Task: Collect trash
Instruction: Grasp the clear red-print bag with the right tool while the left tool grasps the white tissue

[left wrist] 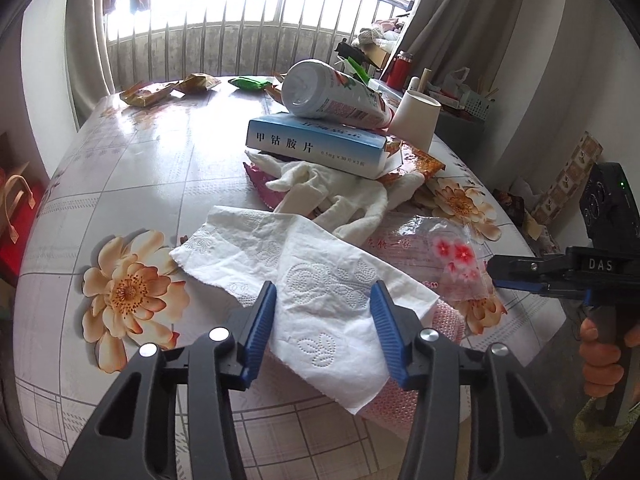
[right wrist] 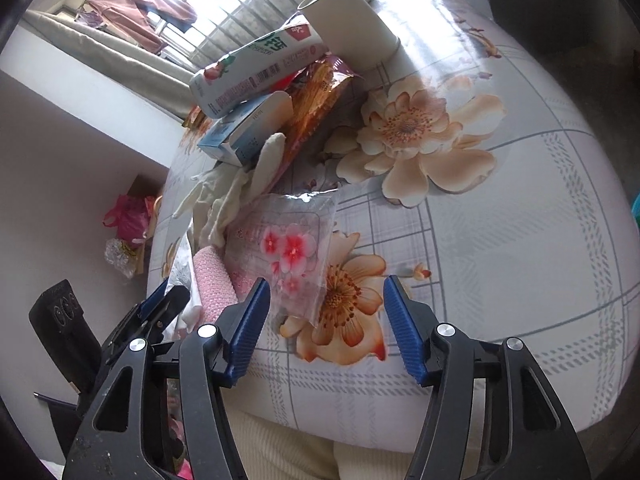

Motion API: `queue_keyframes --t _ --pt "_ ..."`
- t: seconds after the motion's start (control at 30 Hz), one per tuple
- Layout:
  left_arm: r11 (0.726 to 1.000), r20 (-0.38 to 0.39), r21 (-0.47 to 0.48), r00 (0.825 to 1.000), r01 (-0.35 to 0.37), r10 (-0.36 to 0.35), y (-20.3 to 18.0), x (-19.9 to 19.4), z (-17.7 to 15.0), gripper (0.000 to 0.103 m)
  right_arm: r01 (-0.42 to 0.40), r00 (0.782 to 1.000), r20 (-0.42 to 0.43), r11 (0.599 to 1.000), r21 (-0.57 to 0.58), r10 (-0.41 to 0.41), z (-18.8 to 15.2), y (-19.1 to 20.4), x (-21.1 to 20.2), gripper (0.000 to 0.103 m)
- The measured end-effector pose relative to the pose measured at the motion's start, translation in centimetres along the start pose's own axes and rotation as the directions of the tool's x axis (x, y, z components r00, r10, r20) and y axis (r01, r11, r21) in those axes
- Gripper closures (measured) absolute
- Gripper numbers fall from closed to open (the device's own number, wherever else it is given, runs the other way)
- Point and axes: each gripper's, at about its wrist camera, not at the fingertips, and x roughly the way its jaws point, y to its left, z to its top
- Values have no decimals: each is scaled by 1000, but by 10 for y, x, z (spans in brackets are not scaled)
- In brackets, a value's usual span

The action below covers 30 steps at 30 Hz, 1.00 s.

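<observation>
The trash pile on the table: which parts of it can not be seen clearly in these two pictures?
- Pink bubble wrap: left wrist view, mostly covered by the tissue.
- Red wrapper: left wrist view, hidden under the white gloves and the blue box.
- Tissue: right wrist view, only a strip shows behind the left hand-held gripper.
- Bottle label: right wrist view, print too small to read.
</observation>
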Motion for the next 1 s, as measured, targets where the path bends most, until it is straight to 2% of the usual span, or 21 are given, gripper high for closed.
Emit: queue_keyframes --t 0.07,0.17,0.23,0.3,0.37,0.63,1.0 --pt "1000 1 -17 1000 13 -13 3 -1 0 62 -16 1000 -3 1000 6 16 2 2 4 50" --pt "999 6 -30 1000 25 -25 6 -1 2 72 -36 999 -11 999 14 36 5 4 11 60" --pt "999 11 -36 999 32 -32 7 -3 2 77 -37 999 -19 999 23 38 5 3 14 76" --pt "999 14 -43 999 33 -33 9 -5 3 81 -38 999 -34 999 36 39 5 1 18 86" --pt "998 19 -57 999 27 -26 12 -6 4 83 -32 999 -33 999 31 33 3 1 18 90" --pt "995 49 -94 998 30 -26 22 -14 7 96 -16 1000 1 1000 10 16 -1 1 1 95" --pt "995 130 -104 992 11 3 25 -40 15 99 7 996 89 1000 17 -9 -5 -10 -36 98"
